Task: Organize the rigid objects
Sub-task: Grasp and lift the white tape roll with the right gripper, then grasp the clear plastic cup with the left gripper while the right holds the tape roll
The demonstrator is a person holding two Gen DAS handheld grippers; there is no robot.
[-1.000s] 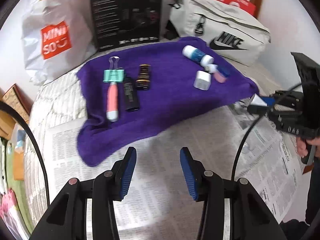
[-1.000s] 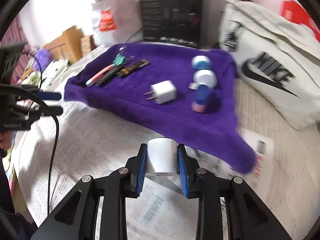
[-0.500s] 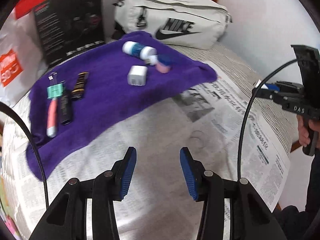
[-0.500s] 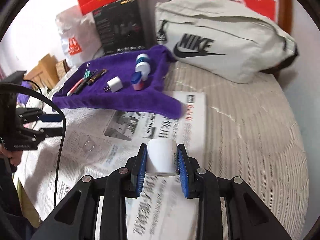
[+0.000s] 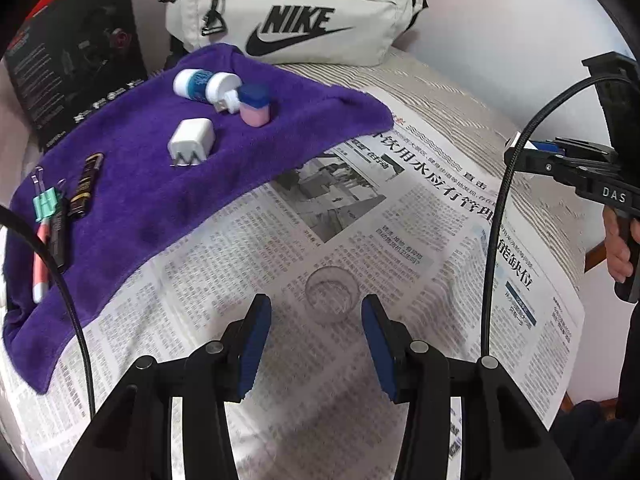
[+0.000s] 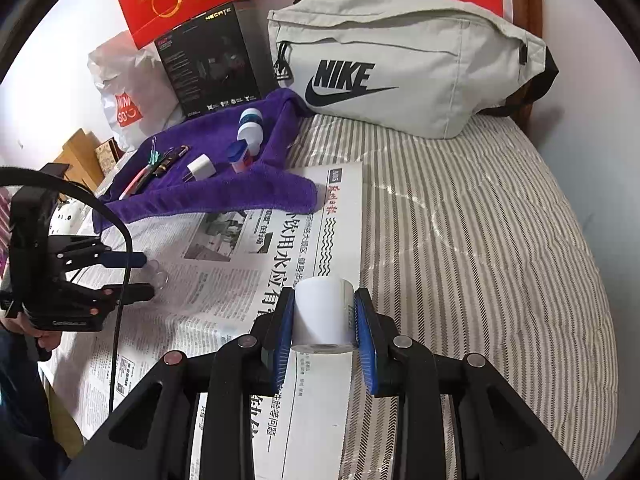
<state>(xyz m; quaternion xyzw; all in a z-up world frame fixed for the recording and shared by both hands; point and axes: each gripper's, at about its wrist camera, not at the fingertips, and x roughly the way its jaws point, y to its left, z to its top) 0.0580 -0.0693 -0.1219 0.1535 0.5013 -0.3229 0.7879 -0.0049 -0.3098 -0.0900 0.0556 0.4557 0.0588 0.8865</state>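
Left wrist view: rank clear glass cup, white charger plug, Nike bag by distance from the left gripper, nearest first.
From the left gripper:
1. Clear glass cup, on the newspaper just ahead of the open jaws.
2. White charger plug, on the purple towel, up and left.
3. Nike bag, at the back against the wall.

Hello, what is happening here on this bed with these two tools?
A person is sorting small objects. The right tongs are shut on a white paper roll above the newspaper. The left tongs are open, close to a small clear glass standing on the newspaper. Other items lie on the purple towel.
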